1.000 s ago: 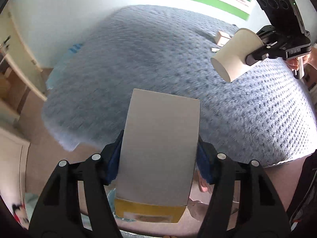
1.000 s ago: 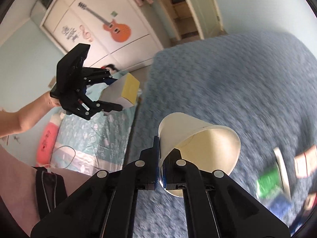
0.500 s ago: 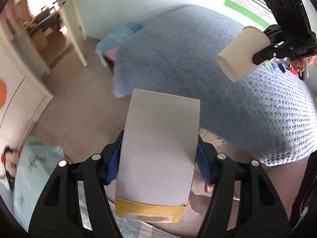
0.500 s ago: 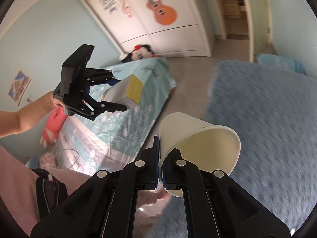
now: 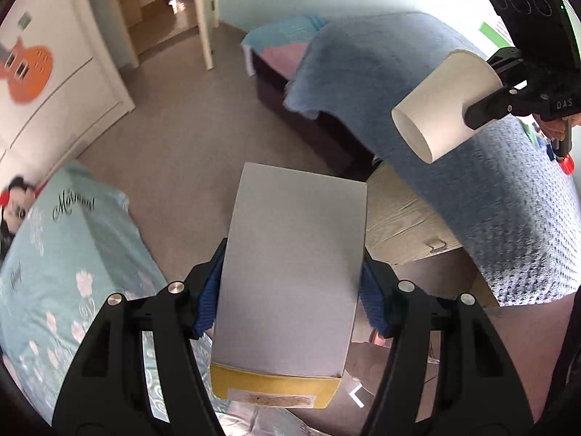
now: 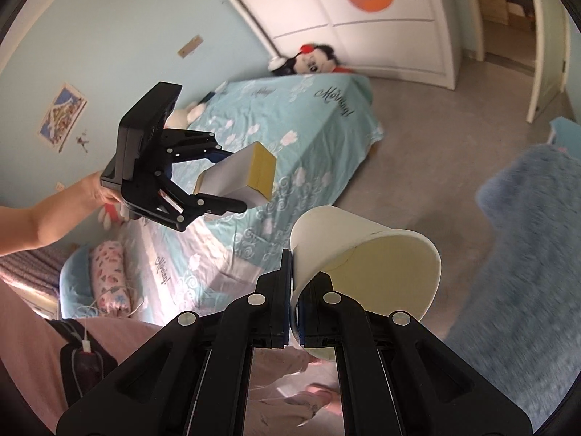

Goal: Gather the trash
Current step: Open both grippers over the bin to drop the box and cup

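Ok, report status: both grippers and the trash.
Left gripper shut on grey carton. Right gripper pinching paper cup wall. No bin in view.

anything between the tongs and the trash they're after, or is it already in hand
Nothing stands between them: the left tongs are clamped on the box and the right tongs pinch the paper cup by its wall. No bin shows in either view, so that path cannot be judged.

Box (image 5: 290,272) btwn left gripper (image 5: 290,290) pads, cup (image 5: 443,105) to its right
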The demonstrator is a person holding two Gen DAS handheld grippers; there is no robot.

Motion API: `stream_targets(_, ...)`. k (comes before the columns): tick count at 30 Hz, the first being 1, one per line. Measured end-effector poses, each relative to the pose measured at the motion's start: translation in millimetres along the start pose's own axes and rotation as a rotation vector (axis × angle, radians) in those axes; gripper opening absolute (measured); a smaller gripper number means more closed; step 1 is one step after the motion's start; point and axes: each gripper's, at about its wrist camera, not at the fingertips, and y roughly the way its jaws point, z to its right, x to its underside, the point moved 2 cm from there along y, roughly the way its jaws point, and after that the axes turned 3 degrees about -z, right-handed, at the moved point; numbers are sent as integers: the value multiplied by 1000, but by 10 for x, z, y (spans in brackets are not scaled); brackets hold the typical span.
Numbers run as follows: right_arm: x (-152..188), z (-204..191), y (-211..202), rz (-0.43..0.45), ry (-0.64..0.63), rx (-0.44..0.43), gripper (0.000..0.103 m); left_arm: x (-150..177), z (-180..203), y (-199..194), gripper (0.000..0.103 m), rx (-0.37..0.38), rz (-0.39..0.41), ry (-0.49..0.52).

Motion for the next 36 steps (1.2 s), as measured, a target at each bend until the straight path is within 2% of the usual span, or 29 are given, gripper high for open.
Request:
stream_targets(9, -128, 38, 932, -130, 39, -18, 4, 329, -509, 533, 61, 62, -49, -120)
stream_targets(17, -128, 172, 1568, -191, 82, -44, 4, 589, -821, 960, 61, 79, -88, -168)
stream_targets(22, -86, 352, 1937, -220, 108, -52, 4, 668, -978, 1239, 62, 83, -104, -195)
stream_targets(29, 46, 740, 2469, -260, 190, -46, 8, 755, -1059, 1824, 60, 135, -146, -255)
stream_targets(30, 61, 774, 2525, -264, 200, -52, 9, 762, -1058, 1906, 60, 138, -155, -260)
stream_targets(33, 84, 877, 2594, -250, 223, -39, 46, 775, -994, 2130, 66, 122, -184, -266)
stream_targets(36, 72, 933, 2560, -241, 242, -37, 49, 807, -947, 2229, 69, 128, -211, -283)
